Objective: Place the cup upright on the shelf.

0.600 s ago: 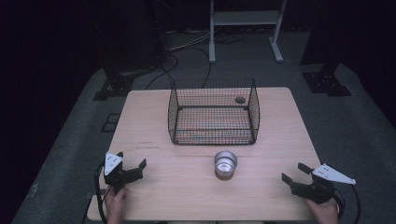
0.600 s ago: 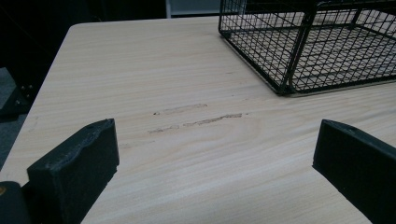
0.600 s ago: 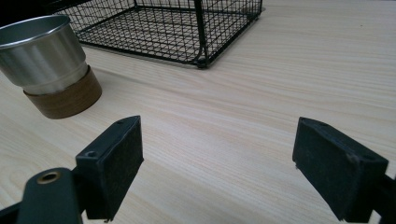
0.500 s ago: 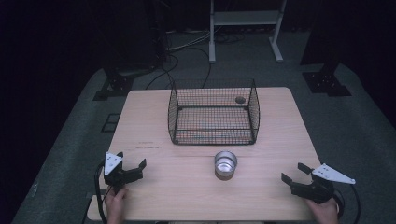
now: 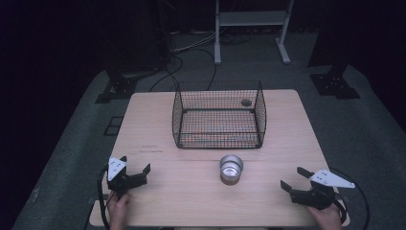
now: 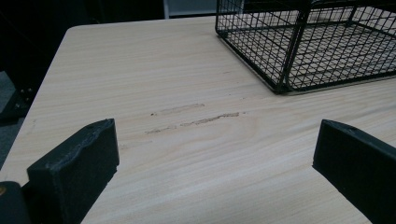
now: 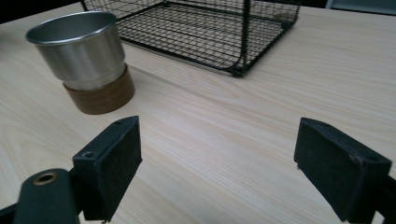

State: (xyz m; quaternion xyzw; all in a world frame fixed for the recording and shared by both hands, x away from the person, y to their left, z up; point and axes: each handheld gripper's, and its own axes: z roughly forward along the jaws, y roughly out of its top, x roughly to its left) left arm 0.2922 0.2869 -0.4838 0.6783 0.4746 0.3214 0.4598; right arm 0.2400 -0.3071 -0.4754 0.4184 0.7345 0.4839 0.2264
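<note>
— High view first: anything different from half a second ago?

— Nothing I can make out. The left gripper [image 5: 134,171] sits at the near left of the table [image 5: 153,120], the right gripper [image 5: 293,179] at the near right, both where they were, and the cup [image 5: 231,168] and basket [image 5: 219,115] have not shifted either.

— How do the jaws stand?

— Both pairs are spread wide with nothing between them. The left gripper view shows bare wood and a few scuff marks [image 6: 196,118] in the gap; the right gripper view shows bare wood too.

— What is hard to read?

— A small dark round thing [image 5: 246,102] lies by the far right corner of the basket; through the mesh I cannot tell whether it is inside or behind, or what it is. In the left gripper view only the near corner of the basket [image 6: 308,42] fits in. The hands [image 5: 118,207] are cut off by the bottom edge.

— And the cup?

— A shiny metal cup [image 7: 81,46], upright, open mouth up, standing on a round brown wooden base [image 7: 100,95]. It is near the middle of the table, just in front of the wire basket [image 7: 210,28] and apart from it, closer to the right gripper than to the left.
</note>
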